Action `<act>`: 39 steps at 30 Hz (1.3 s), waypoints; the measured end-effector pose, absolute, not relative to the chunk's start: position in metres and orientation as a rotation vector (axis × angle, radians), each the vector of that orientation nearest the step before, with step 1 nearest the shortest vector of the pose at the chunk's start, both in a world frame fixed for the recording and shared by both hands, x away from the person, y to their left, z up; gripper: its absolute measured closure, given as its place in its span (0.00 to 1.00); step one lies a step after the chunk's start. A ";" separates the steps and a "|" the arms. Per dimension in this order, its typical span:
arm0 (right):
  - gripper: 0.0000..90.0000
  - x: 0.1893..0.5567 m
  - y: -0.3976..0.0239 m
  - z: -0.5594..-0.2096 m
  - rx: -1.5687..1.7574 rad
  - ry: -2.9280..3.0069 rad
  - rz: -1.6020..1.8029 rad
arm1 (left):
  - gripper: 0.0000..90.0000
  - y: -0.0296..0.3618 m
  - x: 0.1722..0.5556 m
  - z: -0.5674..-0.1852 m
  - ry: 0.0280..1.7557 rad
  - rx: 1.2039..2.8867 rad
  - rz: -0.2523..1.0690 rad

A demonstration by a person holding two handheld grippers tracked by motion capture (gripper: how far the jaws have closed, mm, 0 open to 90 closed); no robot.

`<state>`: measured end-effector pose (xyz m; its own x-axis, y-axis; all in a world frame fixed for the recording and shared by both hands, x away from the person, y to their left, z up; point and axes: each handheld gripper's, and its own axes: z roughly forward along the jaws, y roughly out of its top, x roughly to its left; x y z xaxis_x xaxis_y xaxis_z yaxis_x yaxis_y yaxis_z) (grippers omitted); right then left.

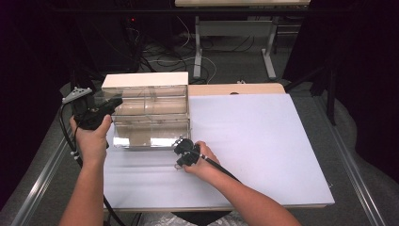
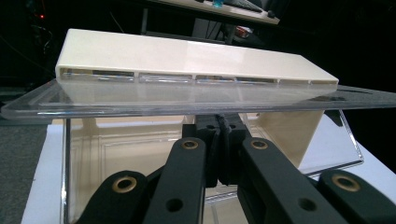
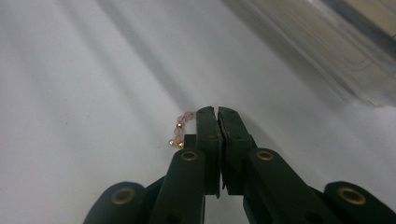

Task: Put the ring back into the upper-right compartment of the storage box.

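- The right gripper (image 3: 218, 111) points down at the white table (image 1: 263, 141), just in front of the clear box (image 1: 150, 117). Its jaws are pressed together.
- A small bead bracelet (image 3: 179, 129), pink beads with a few gold ones, curls out from the left side of those jaws in the right gripper view. It lies on the table surface, touching the jaw tips.
- The jaws appear to be pinching part of the bracelet, but the pinched part is hidden behind the black tips, so I cannot be sure how much of it is caught.
- The left gripper (image 2: 219, 122) sits at the left end of the box. Its jaws are also pressed together, with their tips right under the front edge of the clear lid (image 2: 187, 105), which lies nearly level above the open box. Whether they clamp that edge or only prop it is hard to tell.
- The relation that matters next: the box opening lies up and away from the bracelet, just beyond the right gripper, and the right hand (image 1: 202, 162) is the nearer one to carry it in.
- The bracelet hangs loose to one side, so I judge it could slip on lifting.
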<state>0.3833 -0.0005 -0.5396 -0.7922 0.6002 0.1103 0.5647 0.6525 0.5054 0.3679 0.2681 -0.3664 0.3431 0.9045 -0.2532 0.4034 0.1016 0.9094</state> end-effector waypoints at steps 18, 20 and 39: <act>1.00 0.381 -0.002 -0.534 1.024 2.785 0.888 | 1.00 0.268 0.368 -0.366 1.247 1.497 0.567; 1.00 0.381 -0.002 -0.534 1.033 2.784 0.880 | 1.00 0.268 0.368 -0.366 1.247 1.497 0.567; 0.89 0.376 0.000 -0.533 0.979 2.856 0.931 | 1.00 0.268 0.368 -0.366 1.250 1.498 0.564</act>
